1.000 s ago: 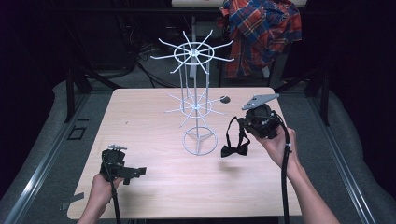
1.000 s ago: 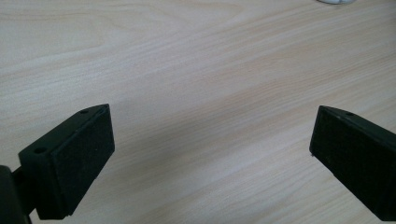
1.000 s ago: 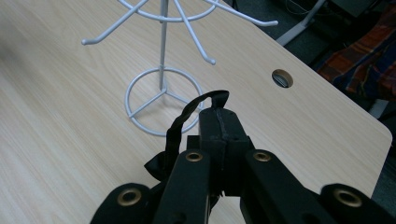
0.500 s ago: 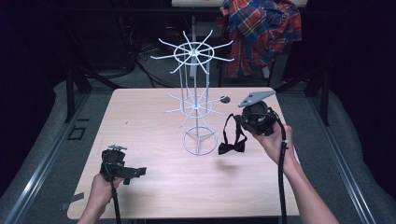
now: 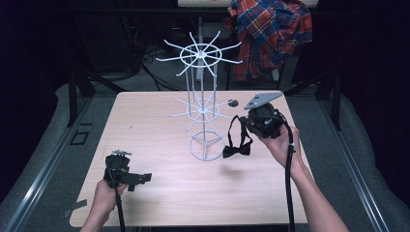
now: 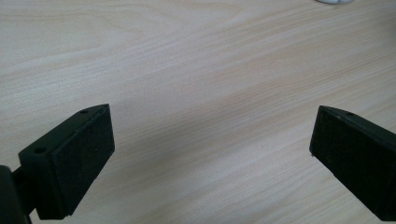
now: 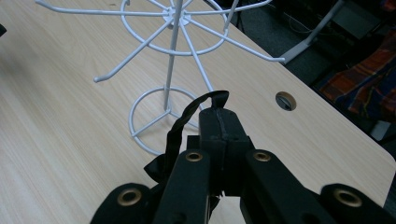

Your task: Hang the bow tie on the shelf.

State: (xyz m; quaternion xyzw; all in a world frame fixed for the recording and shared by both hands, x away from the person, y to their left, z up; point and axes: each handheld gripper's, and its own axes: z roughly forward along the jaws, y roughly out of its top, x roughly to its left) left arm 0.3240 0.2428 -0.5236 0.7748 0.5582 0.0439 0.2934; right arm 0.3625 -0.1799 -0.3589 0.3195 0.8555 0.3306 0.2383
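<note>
The wire rack [image 5: 203,108] stands mid-table [image 5: 154,121] — bow tie [image 5: 237,150] just right of its base, left gripper [image 5: 140,178] near-left.

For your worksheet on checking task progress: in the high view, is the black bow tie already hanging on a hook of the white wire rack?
No: the bow tie dangles by its strap from the shut right gripper, beside the rack.

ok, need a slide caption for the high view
Right gripper lifts a black bow tie by its strap beside the white wire rack; left gripper rests open.
</note>
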